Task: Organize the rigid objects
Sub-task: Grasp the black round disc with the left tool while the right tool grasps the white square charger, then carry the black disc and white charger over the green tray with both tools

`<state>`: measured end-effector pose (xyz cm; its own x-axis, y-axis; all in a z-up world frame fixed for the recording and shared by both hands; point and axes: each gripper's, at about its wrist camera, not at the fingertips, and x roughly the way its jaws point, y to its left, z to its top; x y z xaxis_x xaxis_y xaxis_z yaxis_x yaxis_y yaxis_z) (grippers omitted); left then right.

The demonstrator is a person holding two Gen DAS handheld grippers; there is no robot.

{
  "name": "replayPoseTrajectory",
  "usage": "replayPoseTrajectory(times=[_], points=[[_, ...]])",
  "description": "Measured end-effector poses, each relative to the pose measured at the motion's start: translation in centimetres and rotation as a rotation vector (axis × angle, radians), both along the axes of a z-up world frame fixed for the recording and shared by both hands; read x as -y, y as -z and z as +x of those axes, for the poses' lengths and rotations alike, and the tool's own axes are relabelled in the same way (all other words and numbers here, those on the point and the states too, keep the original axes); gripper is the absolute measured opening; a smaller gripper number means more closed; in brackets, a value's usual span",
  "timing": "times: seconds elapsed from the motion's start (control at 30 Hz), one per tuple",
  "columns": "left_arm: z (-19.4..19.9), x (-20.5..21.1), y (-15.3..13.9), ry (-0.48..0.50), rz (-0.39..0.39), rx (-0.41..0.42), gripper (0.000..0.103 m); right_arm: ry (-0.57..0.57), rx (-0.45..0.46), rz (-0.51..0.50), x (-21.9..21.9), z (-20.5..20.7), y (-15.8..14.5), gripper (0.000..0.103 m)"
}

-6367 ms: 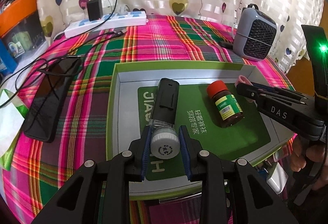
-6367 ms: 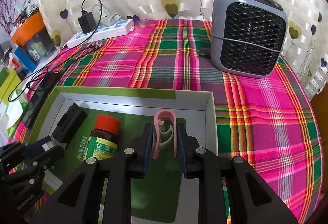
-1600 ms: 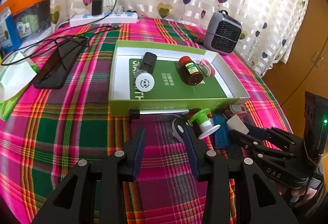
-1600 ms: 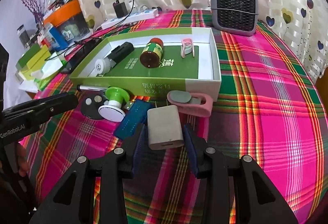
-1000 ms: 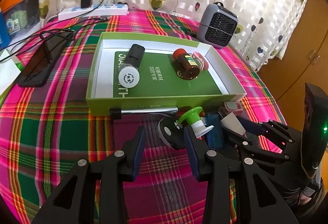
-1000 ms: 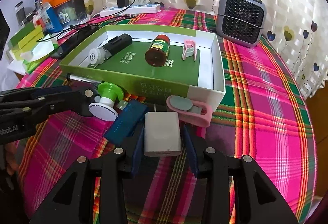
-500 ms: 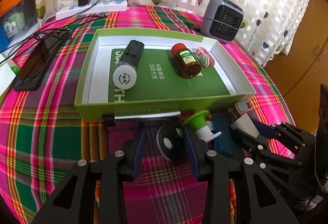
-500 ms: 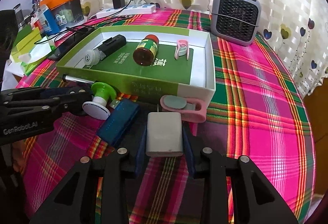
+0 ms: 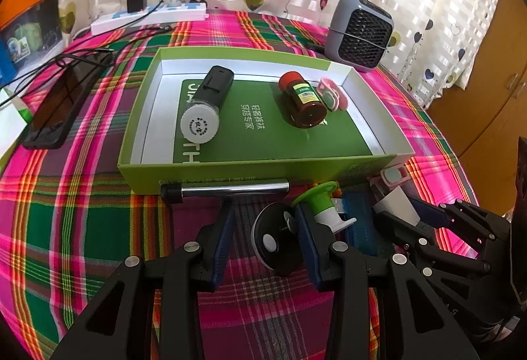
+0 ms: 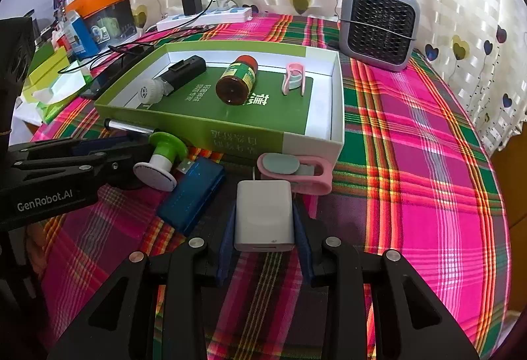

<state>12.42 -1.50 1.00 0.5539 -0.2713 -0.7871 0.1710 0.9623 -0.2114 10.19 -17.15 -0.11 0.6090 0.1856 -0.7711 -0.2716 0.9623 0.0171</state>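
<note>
Right gripper (image 10: 263, 221): jaws clamped on a white rectangular adapter (image 10: 263, 215), one pad flush against each long side; adapter rests on the plaid cloth of the table (image 10: 411, 201). Just ahead of these jaws lies a pink clip with a grey pad (image 10: 293, 173), hard against the near wall of the green box (image 10: 204, 132). To their left, a blue USB device (image 10: 191, 198), then a green-and-white stopper (image 10: 163, 159) on its side.

Left gripper (image 9: 265, 228): jaws apart, straddling a black disc (image 9: 273, 241) with white studs. The disc sits nearer the right pad; whether it touches that pad I cannot tell. No grip visible. Just ahead of these jaws, a chrome pen (image 9: 224, 190) lies along the box's near wall.

Box contents, beyond both sets of jaws, all lying on the green insert:
- left end: a black cylinder with a white cap (image 9: 206, 109)
- centre: a brown bottle with a red lid (image 10: 237, 79), on its side
- right of it: a small pink clip (image 10: 294, 78)

Further out: a grey heater (image 10: 378, 23) past the box's right end, a power strip (image 9: 148, 17) at the table's far edge, a dark phone (image 9: 62, 99) left of the box.
</note>
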Motion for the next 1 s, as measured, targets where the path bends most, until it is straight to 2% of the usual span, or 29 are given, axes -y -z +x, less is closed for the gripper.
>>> replayPoseTrajectory(times=[0.23, 0.37, 1.0], points=[[-0.14, -0.06, 0.02, -0.005, 0.004, 0.001, 0.035, 0.000, 0.000, 0.000, 0.00, -0.03, 0.00, 0.034], [-0.23, -0.45, 0.07, -0.014, -0.015, -0.004, 0.026, 0.000, 0.000, -0.001, -0.02, -0.04, 0.01, 0.034], [-0.38, -0.52, -0.02, -0.017, -0.016, -0.004, 0.025, 0.000, 0.001, -0.001, -0.07, -0.04, 0.01, 0.034]])
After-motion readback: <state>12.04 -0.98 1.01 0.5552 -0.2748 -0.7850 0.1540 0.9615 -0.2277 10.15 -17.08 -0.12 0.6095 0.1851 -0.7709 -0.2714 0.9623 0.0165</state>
